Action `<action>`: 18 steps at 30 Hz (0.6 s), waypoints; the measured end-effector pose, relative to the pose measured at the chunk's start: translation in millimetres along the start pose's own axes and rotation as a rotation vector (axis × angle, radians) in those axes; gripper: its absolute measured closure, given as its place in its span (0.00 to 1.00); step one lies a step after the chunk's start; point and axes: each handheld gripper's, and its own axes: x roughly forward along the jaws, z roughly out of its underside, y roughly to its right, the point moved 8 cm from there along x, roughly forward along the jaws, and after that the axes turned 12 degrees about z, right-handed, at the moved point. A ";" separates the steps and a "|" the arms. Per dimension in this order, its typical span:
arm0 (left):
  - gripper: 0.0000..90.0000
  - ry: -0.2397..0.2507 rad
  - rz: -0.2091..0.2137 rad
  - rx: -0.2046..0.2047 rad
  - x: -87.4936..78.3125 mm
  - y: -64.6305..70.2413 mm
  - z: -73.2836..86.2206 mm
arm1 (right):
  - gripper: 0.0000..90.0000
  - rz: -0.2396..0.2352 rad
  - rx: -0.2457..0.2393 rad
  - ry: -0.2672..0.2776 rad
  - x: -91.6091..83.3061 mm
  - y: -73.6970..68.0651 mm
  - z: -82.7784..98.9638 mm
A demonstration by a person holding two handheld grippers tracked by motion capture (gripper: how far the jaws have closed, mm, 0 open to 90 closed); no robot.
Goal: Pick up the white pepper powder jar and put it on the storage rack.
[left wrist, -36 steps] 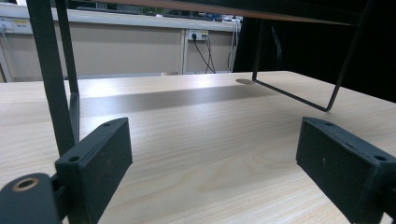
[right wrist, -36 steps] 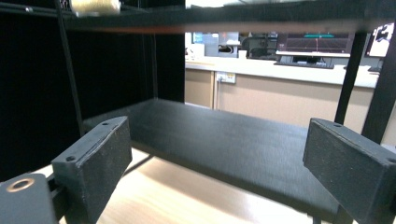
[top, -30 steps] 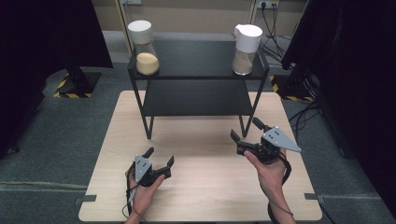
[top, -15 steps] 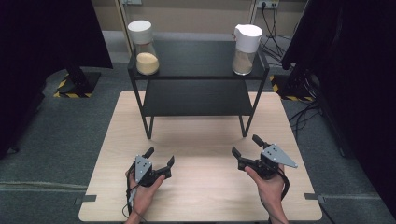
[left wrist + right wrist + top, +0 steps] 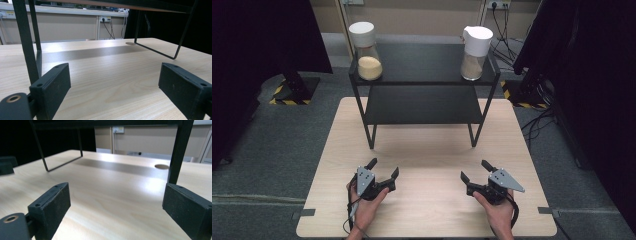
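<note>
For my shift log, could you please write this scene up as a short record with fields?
left gripper: open, empty, low on the table
right gripper: open, empty, low on the table
shelf rack: black, two levels, at the far end of the table
left jar: top shelf, white lid, yellowish grains
right jar: top shelf, white lid, paler contents

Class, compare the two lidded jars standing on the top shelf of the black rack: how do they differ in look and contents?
The left jar holds yellowish grains, while the right jar holds a paler, beige filling. The left jar widens toward its base under a plain round white lid; the right jar looks straighter, and its white lid has a small spout-like lip. Both are clear, white-topped, upright and partly filled, at opposite ends of the top shelf.
</note>
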 end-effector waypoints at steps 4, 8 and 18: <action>0.11 0.001 0.000 -0.001 -0.2 -0.1 0.1 | 0.09 -0.001 0.001 -0.023 -0.1 0.5 9.0; 0.11 0.001 0.000 0.000 -0.1 0.0 0.1 | 0.09 0.007 -0.008 -0.031 -0.6 1.3 13.6; 0.11 -0.003 0.001 0.003 0.3 0.3 -0.2 | 0.08 0.008 -0.006 -0.051 -0.8 1.2 17.8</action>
